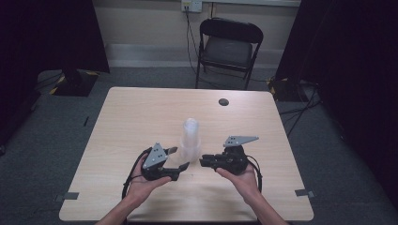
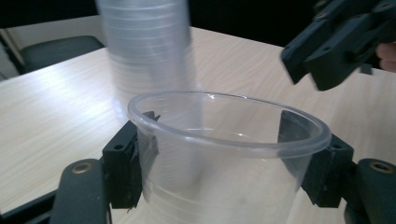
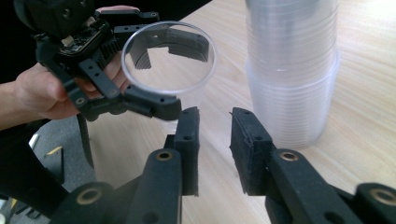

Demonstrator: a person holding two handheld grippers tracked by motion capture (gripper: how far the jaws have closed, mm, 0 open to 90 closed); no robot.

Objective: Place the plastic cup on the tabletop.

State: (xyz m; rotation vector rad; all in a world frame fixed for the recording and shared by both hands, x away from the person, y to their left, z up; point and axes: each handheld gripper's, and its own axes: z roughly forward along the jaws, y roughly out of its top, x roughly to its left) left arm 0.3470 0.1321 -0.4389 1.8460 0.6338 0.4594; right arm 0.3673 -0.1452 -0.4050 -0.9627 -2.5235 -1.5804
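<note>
A tall stack of clear plastic cups (image 1: 191,138) stands upright mid-table, between the two hands. My left gripper (image 1: 180,158) is just left of it, shut on a single clear cup (image 2: 224,154); the pads (image 2: 123,163) press its wall from both sides below the rim. In the right gripper view this cup (image 3: 168,58) lies on its side in the left gripper (image 3: 159,60), mouth facing the camera. My right gripper (image 3: 215,119) is open with a narrow gap and nothing in it, hovering close to the base of the stack (image 3: 292,70). The stack (image 2: 149,51) rises behind the held cup.
The light wooden table (image 1: 141,112) has a dark round hole (image 1: 224,101) near its far edge. A black folding chair (image 1: 228,47) stands beyond the table, with cables hanging from a wall socket behind it. Black curtains flank the space.
</note>
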